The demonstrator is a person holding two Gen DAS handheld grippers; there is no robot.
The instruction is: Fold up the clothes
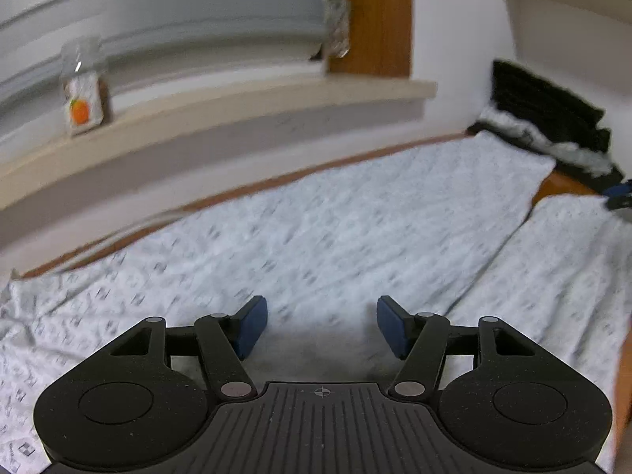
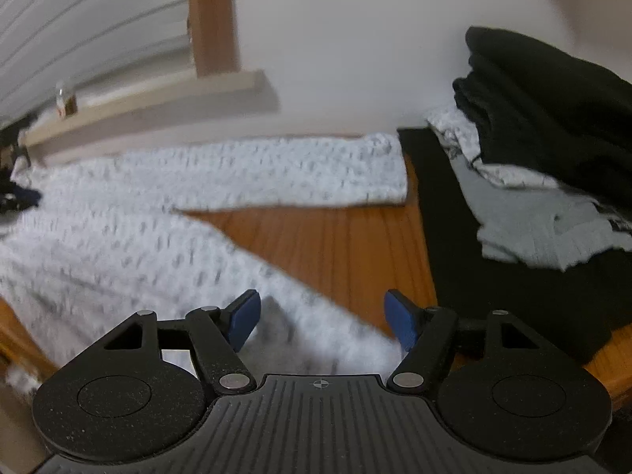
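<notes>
A white patterned garment (image 1: 316, 237) lies spread flat over the wooden table (image 2: 335, 245), its two long parts forking apart toward the far right. My left gripper (image 1: 322, 326) hovers open just above the cloth, nothing between its blue pads. In the right wrist view the same garment (image 2: 118, 229) covers the left and centre, one long part (image 2: 300, 173) stretching along the wall. My right gripper (image 2: 322, 320) is open over the lower part's edge, holding nothing. The other gripper shows as a dark blur at the far left edge (image 2: 15, 193).
A pile of black and grey-white clothes (image 2: 533, 150) sits at the table's right end on a black cloth (image 2: 493, 284). A window sill (image 1: 221, 118) with a small bag bearing an orange picture (image 1: 83, 94) runs along the back wall. An orange-brown frame post (image 1: 371, 15) stands behind.
</notes>
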